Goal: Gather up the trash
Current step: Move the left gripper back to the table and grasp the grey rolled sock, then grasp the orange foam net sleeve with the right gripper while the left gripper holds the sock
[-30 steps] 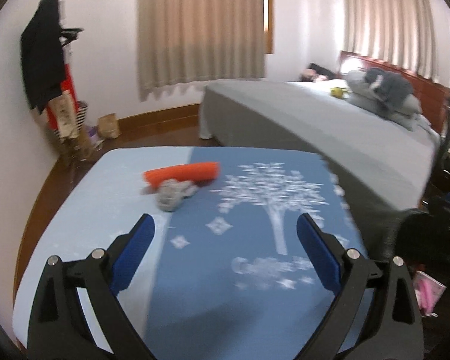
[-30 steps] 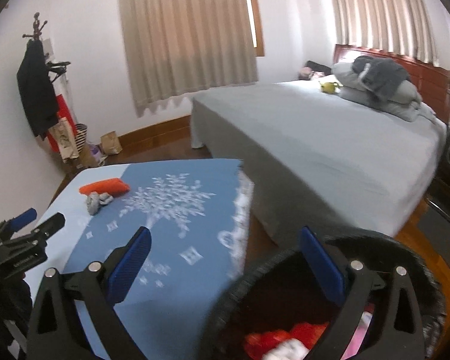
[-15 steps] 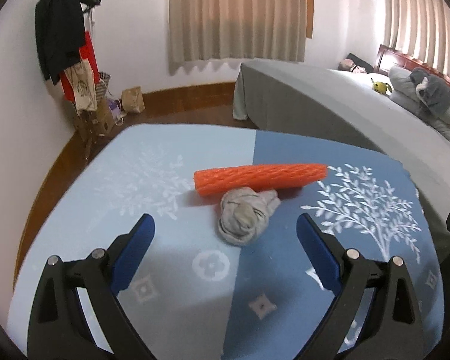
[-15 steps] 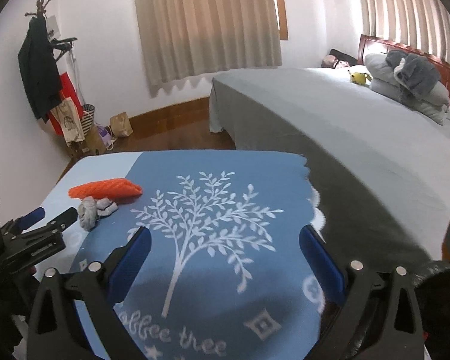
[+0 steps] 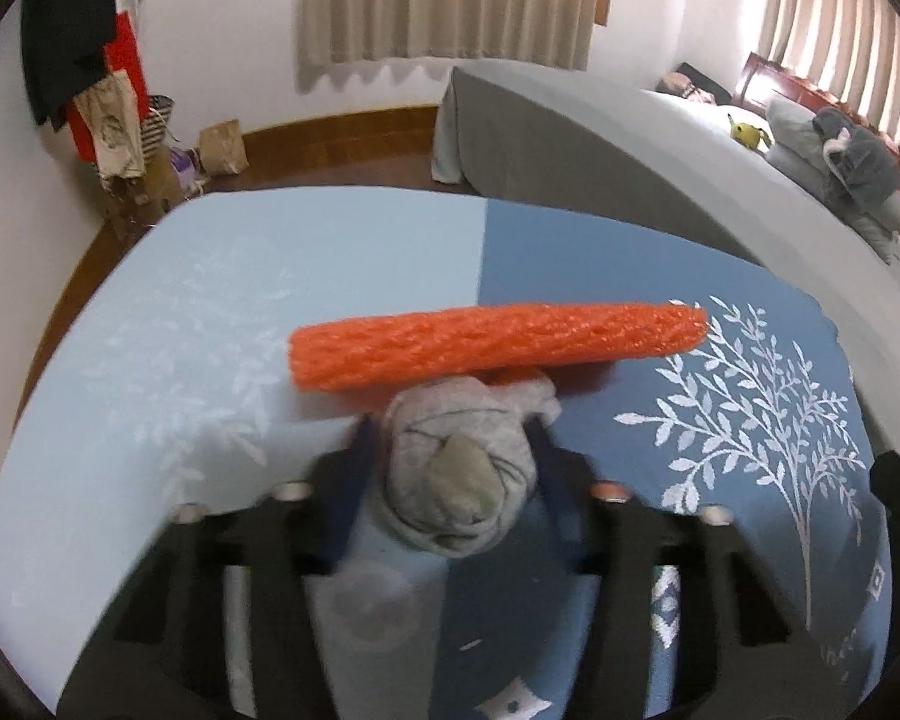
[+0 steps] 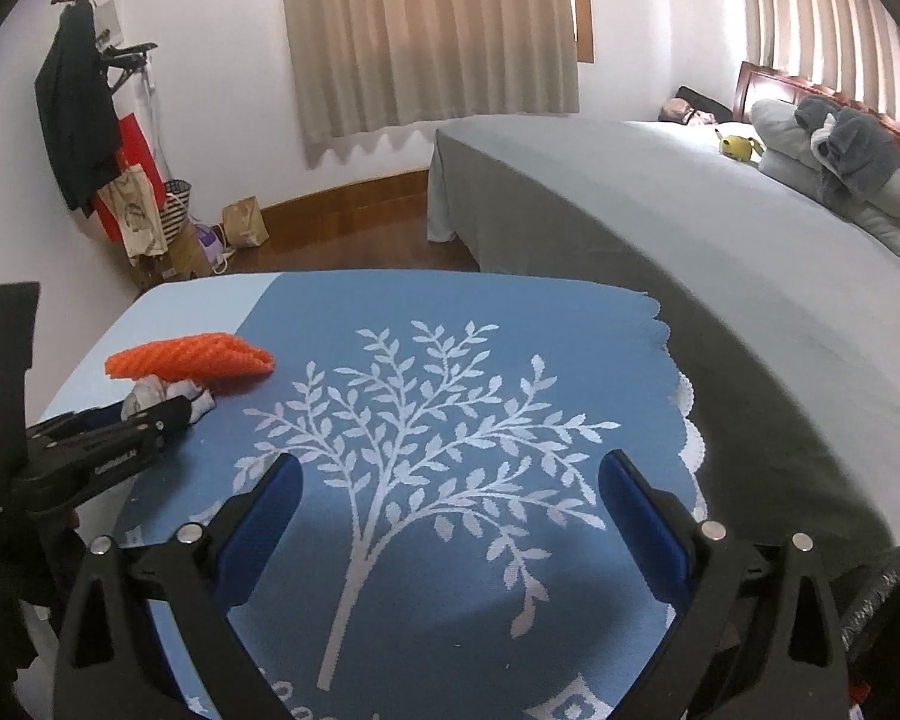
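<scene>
Left wrist view: your left gripper has just been closing, pinching the grey wad; right gripper is gaping.

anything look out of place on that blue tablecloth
Yes: a grey crumpled wad and an orange foam net sleeve lie loose on the tablecloth, touching. The left gripper has just been closing around the wad. Nothing looks spilled or damaged.

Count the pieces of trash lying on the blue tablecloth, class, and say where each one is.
2. The crumpled grey wad sits between the left gripper fingers, whose jaws have just been closing. The orange foam net lies just behind it, touching it. Anything behind the grippers is hidden.
</scene>
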Available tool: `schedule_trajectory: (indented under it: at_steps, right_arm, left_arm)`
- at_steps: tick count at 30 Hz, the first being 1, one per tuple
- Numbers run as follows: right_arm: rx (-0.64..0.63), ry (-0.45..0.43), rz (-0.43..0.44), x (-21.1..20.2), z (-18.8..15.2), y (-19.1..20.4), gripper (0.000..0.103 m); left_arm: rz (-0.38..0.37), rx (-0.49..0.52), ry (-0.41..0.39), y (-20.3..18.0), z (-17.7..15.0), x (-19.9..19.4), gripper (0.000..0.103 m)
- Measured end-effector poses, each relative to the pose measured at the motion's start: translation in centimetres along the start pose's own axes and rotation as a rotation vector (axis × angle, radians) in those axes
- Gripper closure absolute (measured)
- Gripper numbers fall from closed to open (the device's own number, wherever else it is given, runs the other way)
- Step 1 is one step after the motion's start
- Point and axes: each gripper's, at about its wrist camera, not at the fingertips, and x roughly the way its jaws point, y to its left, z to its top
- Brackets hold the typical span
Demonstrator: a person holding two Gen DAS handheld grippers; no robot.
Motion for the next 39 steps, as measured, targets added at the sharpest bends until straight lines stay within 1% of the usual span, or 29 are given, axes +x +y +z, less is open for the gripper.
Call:
schedule_trajectory:
  at_steps: [2,8,14,17,24,31,37,39]
  right_arm:
    - [0.0,0.004,0.002,0.0,-0.1,0.0,0.006]
    - [-0.005,0.001,0.01,-0.4,0.0,0.5,0.006]
    - [-0.013,-0.004,0.036,-0.6,0.3,2.0,0.006]
    - [-0.019,-0.002,0.058,-0.4,0.5,3.3,0.006]
    - [-0.044,0.007,0.113,1.5,1.7,7.2,0.006]
    - [-0.067,0.046,0.117,4.8,2.4,10.2,0.007]
    - [-0.074,0.109,0.132,7.2,2.1,11.6,0.022]
    - [-0.09,0.137,0.144,8.0,1.9,12.2,0.034]
  left_arm:
    - [-0.005,0.007,-0.015,-0.1,-0.1,-0.3,0.065]
    - [-0.014,0.017,-0.056,-0.2,-1.3,-3.2,0.065]
    - [0.025,0.005,-0.062,1.5,-3.1,-6.0,0.065]
    - [0.069,0.001,-0.073,2.8,-3.6,-7.0,0.065]
    - [0.156,-0.034,-0.084,6.9,-2.3,-6.8,0.065]
    - [0.174,-0.057,-0.092,8.5,-1.0,-5.6,0.065]
    - [0.173,-0.078,-0.091,9.4,-0.9,-4.9,0.065]
    - [0.175,-0.086,-0.09,9.4,-1.1,-4.9,0.065]
